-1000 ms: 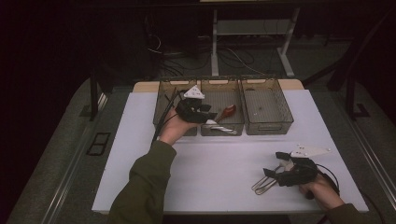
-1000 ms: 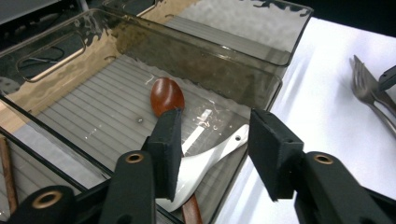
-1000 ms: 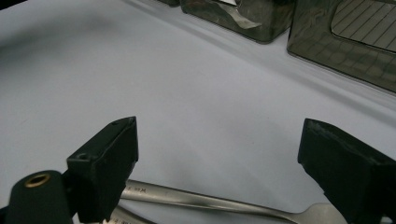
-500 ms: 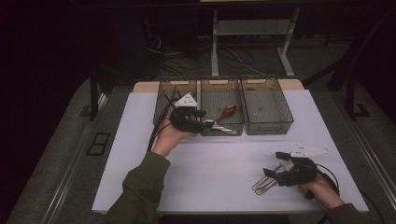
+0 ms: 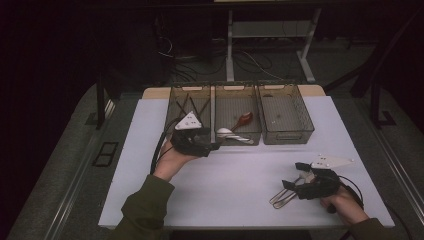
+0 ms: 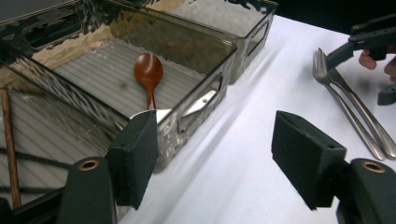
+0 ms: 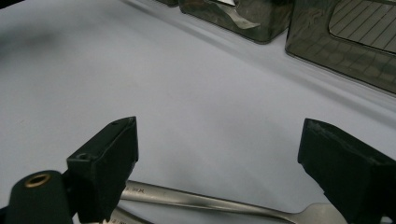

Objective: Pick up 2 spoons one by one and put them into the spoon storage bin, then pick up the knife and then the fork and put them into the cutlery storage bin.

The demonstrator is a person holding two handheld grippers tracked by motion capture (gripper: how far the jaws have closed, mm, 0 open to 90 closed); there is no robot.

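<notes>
Now | forks [image 5: 284, 196]: two, lying on the surface [image 5: 240, 175] beside your right tongs [image 5: 299, 186] | stiff, thin, slippery steel — you're gripping across handles | both tongs gaping wide, left tongs [image 5: 216, 146] hovering by the bins [image 5: 238, 120]

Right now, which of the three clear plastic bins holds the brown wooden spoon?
The middle clear plastic bin holds the brown wooden spoon; the left bin holds dark sticks, and the right bin looks empty.
</notes>
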